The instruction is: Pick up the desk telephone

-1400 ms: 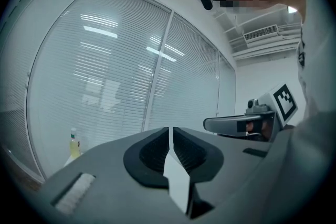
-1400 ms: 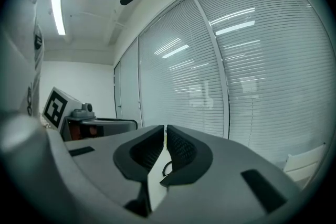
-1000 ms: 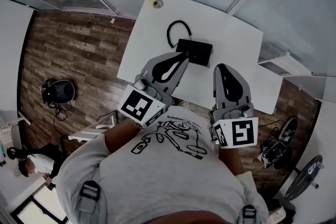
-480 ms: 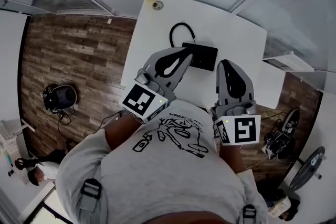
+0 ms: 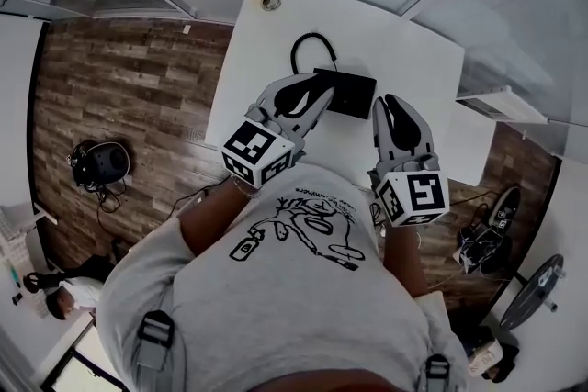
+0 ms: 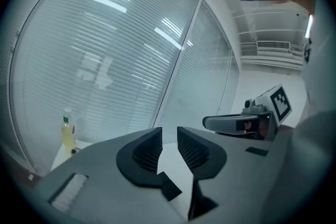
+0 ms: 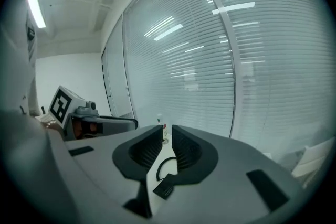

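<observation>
Telephone (image 5: 354, 93) — flat, black, rectangular — lies on the white desk (image 5: 413, 69). Left grey tongs (image 6: 169, 136) are opening on nothing; right grey tongs (image 7: 168, 136) stay-free, pressed together.

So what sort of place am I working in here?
Probably an office or small meeting room: a white desk with a black desk telephone on it, slatted blinds over glazed walls, and wood-plank flooring.

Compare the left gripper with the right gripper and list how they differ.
The left gripper is opening its jaws, with a clear gap between them; the right gripper is shut.
In the head view the left gripper overlaps the telephone's left end; the right gripper shows just past its right end.
Shared: both are empty, with their tips over the table.
</observation>
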`<action>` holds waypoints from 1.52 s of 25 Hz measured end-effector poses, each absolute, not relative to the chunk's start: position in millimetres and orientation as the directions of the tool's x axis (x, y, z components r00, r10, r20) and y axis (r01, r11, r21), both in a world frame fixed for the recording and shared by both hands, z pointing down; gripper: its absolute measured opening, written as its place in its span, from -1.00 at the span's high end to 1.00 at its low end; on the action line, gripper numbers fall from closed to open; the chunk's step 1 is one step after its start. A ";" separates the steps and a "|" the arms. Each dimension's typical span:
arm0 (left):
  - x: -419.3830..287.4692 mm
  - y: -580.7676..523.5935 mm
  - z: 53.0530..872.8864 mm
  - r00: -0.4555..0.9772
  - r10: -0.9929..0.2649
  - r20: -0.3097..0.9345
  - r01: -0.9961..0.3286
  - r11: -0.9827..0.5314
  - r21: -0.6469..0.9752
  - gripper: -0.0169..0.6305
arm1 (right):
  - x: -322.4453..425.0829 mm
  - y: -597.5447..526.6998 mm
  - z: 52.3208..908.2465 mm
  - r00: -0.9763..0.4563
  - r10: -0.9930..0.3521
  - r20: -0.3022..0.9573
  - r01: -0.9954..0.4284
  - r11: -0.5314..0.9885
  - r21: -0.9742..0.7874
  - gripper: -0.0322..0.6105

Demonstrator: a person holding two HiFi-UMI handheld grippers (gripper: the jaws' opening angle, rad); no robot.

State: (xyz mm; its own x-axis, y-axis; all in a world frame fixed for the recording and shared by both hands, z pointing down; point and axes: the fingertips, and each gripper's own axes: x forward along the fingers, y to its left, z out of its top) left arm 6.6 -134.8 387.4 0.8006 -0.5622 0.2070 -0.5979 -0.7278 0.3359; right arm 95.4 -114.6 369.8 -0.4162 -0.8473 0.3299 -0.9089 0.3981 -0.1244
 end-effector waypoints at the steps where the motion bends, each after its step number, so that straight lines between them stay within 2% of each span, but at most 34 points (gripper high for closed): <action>1: 7.3 -135.3 398.8 0.803 -0.551 0.229 -0.596 -0.723 0.351 0.69 | 97.0 -115.1 379.8 -0.418 -0.839 0.349 -0.908 0.394 -0.142 0.83; 5: 10.7 -134.6 444.2 0.801 -0.507 0.318 -0.596 -0.718 0.359 0.58 | 102.3 -116.7 423.9 -0.419 -0.800 0.430 -0.908 0.375 -0.186 0.66; 17: 12.2 -138.8 577.6 0.787 -0.364 0.498 -0.604 -0.618 0.503 0.46 | 118.2 -116.2 531.9 -0.394 -0.697 0.599 -0.919 0.308 -0.245 0.42; 22: 12.7 -133.4 620.1 0.792 -0.306 0.528 -0.601 -0.546 0.584 0.38 | 122.8 -113.5 567.7 -0.393 -0.652 0.649 -0.919 0.290 -0.266 0.35; 38: 4.8 -139.3 713.2 0.762 -0.206 0.614 -0.631 -0.454 0.629 0.21 | 132.9 -110.1 652.3 -0.406 -0.515 0.755 -0.913 0.271 -0.306 0.19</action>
